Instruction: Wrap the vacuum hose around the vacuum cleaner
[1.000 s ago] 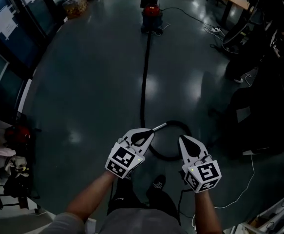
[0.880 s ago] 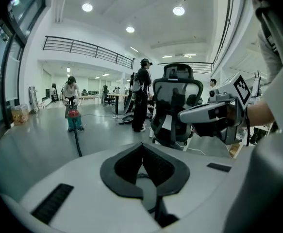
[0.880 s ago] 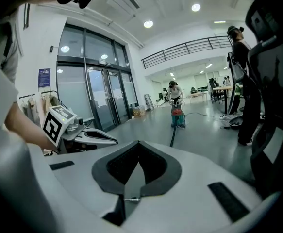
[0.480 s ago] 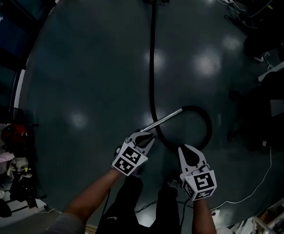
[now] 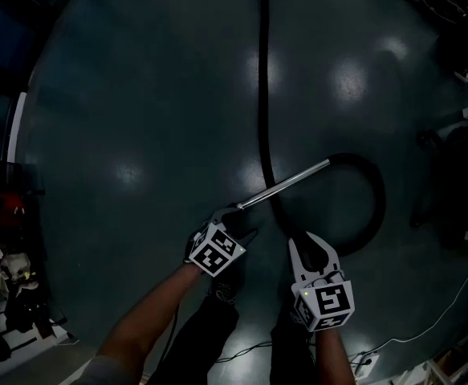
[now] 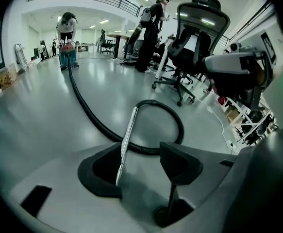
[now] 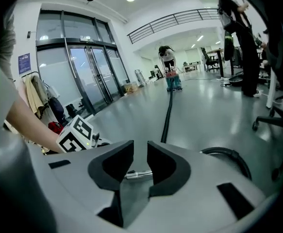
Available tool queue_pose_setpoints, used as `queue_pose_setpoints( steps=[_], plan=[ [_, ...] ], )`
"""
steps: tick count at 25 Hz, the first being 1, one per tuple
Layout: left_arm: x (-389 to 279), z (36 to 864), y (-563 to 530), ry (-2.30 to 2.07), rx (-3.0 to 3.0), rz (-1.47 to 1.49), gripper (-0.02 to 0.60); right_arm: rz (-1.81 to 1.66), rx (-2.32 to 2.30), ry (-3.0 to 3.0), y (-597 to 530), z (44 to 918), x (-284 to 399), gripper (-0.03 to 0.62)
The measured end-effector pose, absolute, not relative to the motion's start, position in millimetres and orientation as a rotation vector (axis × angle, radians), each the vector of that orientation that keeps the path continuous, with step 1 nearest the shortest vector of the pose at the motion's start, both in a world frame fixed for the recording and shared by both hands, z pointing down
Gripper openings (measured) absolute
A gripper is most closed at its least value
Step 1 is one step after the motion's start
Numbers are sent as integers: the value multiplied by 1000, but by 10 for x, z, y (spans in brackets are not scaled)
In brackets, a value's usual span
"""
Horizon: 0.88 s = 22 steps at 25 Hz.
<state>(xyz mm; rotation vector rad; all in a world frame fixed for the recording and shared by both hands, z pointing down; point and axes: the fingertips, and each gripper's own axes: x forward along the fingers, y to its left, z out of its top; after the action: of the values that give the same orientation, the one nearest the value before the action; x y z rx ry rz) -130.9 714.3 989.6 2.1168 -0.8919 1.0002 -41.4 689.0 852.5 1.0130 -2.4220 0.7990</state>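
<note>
Step in hand: picking up the free end of the vacuum hose, judged from the metal wand lying at the left gripper.
Left fingers: wide apart; the wand's tip lies between them, against the left-hand one, not clamped.
Right fingers: a narrow gap between them, nothing held; the right gripper hangs at lower centre of the head view, just beside the hose loop.
Hose: on the floor, curling right of centre, then running straight to the top edge.
Vacuum cleaner: far off, upper left of the left gripper view.
Doing it well: centre the wand between the left fingers before closing. The right gripper could then take the black hose near the loop, so the length trails without kinking.
Containers: none that I can make out near the hose.
</note>
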Motion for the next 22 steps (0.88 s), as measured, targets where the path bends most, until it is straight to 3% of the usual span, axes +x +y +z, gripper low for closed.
queue_pose_setpoints(
  steps=[6, 22],
  plan=[
    [-1639, 11222, 7203, -812, 2076, 1222, 249, 787, 842, -2462, 6978, 9491, -594, 184],
    [-1424, 12491, 6857, -466, 2074, 1412, 255, 916, 876, -2356, 6834, 10764, -328, 184]
  ],
)
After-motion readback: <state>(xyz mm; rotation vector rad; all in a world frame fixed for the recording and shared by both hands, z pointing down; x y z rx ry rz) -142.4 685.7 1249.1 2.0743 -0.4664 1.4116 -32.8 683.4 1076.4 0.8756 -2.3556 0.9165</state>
